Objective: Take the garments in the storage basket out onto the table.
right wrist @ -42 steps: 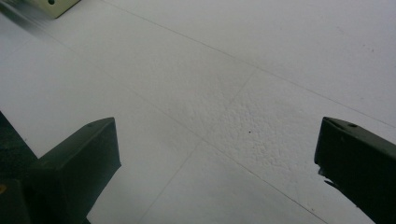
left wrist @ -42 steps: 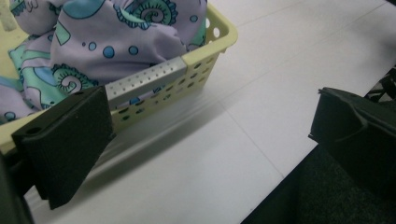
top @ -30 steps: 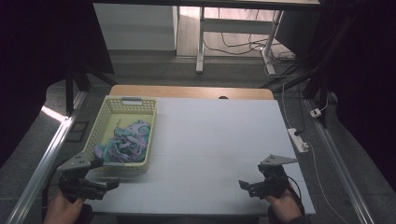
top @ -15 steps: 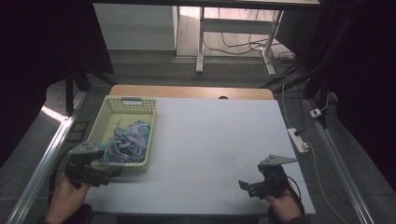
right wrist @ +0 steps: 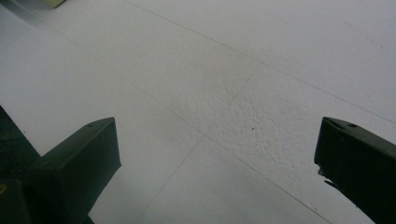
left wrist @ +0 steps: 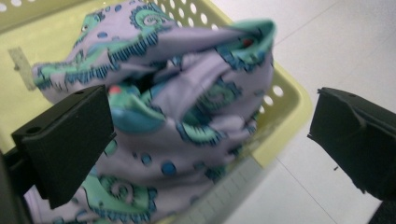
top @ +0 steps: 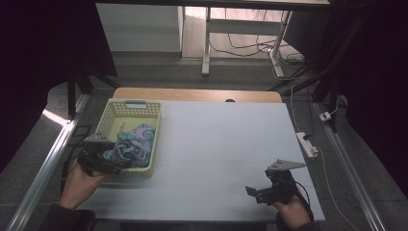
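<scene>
A big white table (top: pixel 221 144) fills the middle. At its far edge a strip of brown wood (top: pixel 192 94) shows. On the floor to the right lies a white power strip (top: pixel 307 144) with a thin white cord. Farther right and far sits a small white plug (top: pixel 329 115). Far back stands a desk with white legs (top: pixel 206 43), and black wires (top: pixel 250 45) lie in a tangle under it. A shiny metal rail (top: pixel 43 168) runs along the left side.
</scene>
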Demonstrator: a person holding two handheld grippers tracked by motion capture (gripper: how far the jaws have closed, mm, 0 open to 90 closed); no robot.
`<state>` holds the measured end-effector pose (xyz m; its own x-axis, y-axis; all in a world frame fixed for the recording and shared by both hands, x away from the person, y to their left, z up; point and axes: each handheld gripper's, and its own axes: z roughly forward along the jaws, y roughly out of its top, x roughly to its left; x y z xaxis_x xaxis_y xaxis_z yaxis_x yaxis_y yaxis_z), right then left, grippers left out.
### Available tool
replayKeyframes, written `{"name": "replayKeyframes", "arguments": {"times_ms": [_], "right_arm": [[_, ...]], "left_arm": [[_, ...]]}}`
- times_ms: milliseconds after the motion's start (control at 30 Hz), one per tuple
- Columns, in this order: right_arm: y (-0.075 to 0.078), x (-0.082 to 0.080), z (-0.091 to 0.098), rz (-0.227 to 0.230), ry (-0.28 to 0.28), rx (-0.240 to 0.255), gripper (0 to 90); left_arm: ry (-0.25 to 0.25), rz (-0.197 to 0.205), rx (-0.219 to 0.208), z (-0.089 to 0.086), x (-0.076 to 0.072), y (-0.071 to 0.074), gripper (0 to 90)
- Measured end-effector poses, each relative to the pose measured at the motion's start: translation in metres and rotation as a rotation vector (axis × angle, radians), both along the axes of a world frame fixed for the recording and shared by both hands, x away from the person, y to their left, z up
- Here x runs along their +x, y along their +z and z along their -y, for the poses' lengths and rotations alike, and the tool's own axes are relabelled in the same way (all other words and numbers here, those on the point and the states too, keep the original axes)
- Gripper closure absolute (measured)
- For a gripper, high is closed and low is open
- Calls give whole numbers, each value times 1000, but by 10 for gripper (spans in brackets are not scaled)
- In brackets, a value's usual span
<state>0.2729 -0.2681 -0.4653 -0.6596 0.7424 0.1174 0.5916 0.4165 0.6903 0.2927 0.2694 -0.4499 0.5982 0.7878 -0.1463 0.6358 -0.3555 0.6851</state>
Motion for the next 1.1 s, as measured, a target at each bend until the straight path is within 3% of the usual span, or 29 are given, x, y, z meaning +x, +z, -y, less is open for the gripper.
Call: {"name": "replayKeyframes", "arguments": {"times_ms": [267, 367, 500, 667, 733, 800, 1100], "right_arm": [[0, 0, 0, -3, 3, -5, 3], [0, 0, 0, -2, 2, -4, 3], [0, 0, 0, -3, 3, -4, 3], [0, 0, 0, -2, 7, -4, 3], [0, 0, -1, -1, 6, -6, 3], [0, 0, -1, -2, 8, -7, 3], [-1, 0, -1, -3, 11, -11, 3]], "left_arm": [[-35, -31, 38, 8, 29, -4, 0], [-58, -50, 71, 11, 42, -8, 0], [-83, -100, 97, 14, 60, -15, 0], [-95, -144, 139, 17, 71, -23, 0], [-101, -187, 167, 18, 80, -28, 0], [-100, -194, 167, 19, 85, -29, 0], [-86, -313, 220, 23, 108, -56, 0]]}}
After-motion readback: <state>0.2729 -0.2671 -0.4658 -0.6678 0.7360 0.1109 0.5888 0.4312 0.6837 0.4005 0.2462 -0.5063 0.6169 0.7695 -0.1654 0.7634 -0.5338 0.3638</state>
